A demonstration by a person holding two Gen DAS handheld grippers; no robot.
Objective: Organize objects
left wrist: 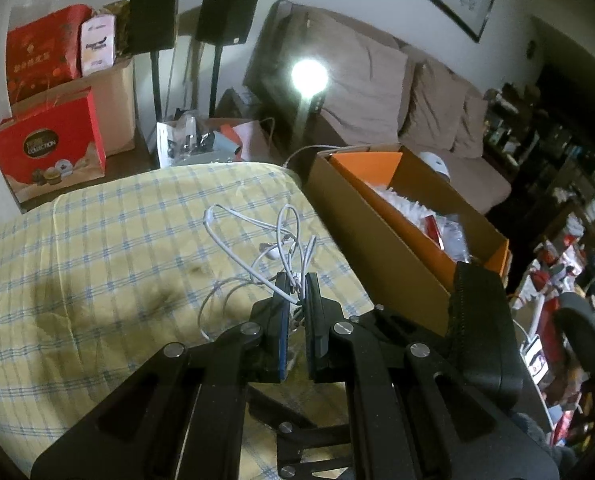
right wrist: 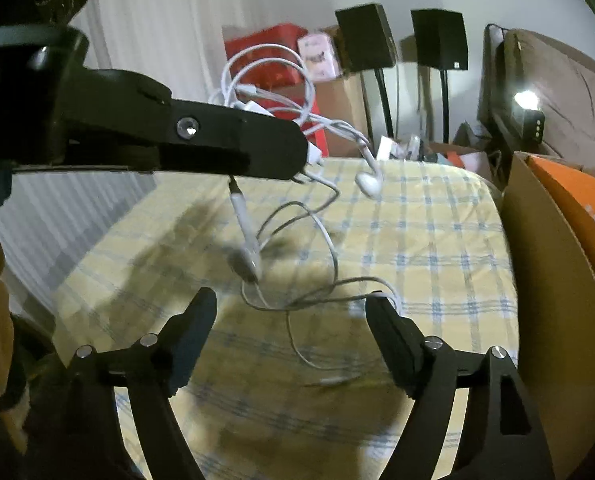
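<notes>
Earphone cable [left wrist: 257, 240] hangs above yellow checked tablecloth [left wrist: 97, 260] beside sofa [left wrist: 397, 100].

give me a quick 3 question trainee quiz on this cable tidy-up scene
1. True or false: the left gripper is shut on the white earphone cable.
2. The right gripper is: A) shut on the cable, B) open, C) out of view.
3. What stands along the edge of the checked cloth, beside the cable?

Key
1. True; the bundle hangs from its closed jaws.
2. B; its jaws stand wide apart, with cable strands between them but not pinched.
3. The open cardboard box with an orange inside.
</notes>
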